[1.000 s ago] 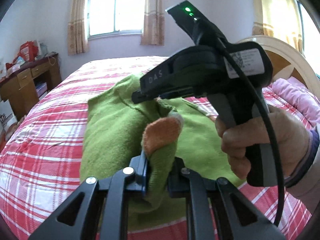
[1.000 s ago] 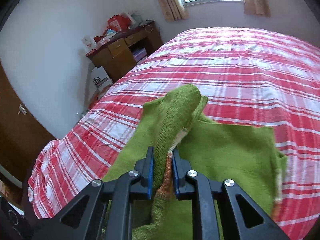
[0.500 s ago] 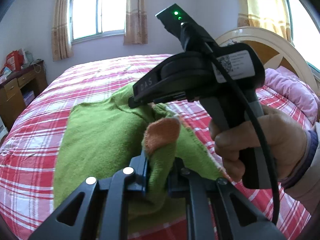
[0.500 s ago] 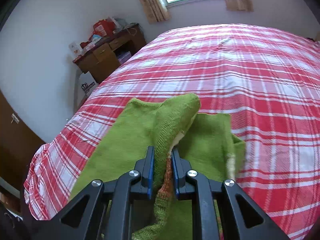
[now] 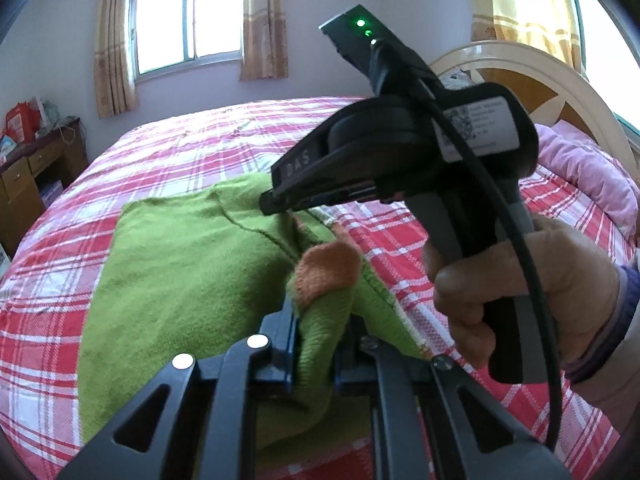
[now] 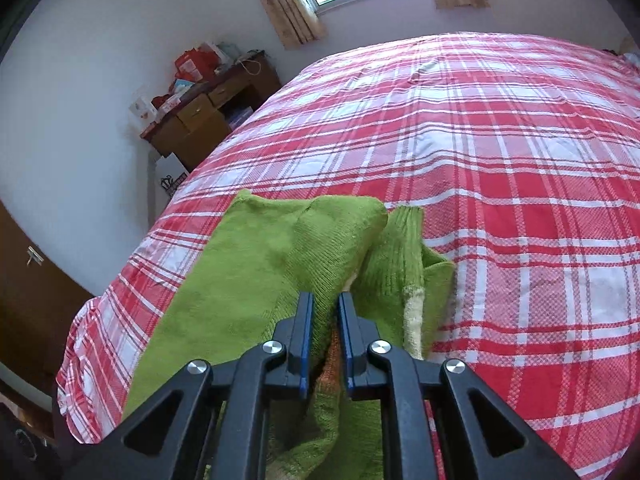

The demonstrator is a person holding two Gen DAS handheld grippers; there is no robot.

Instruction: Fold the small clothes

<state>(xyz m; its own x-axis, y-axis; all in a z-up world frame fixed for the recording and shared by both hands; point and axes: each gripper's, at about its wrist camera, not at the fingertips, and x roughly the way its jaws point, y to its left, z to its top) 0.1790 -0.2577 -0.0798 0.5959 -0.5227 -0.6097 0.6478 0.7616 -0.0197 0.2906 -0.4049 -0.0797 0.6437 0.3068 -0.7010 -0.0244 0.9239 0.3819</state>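
A small green knit sweater [image 5: 192, 272] with an orange cuff [image 5: 328, 268] lies partly spread on the red plaid bed [image 5: 192, 148]. My left gripper [image 5: 316, 320] is shut on a bunched fold of it just below the cuff. In the left wrist view the right gripper [image 5: 272, 204], held by a person's hand [image 5: 520, 288], pinches the sweater's far edge. In the right wrist view the right gripper [image 6: 325, 300] has its jaws closing tight on a raised green fold of the sweater [image 6: 260, 272], with orange knit showing below the pads.
The plaid bedspread [image 6: 500, 140] stretches far and right of the sweater. A wooden desk [image 6: 208, 112] with clutter stands by the wall left of the bed. A cream headboard [image 5: 540, 76] and a pink quilt [image 5: 580, 176] are at the right.
Both grippers have carried their folds sideways across the bed. The sweater's spread part on the right has drawn in and doubled over, so the sweater looks narrower.
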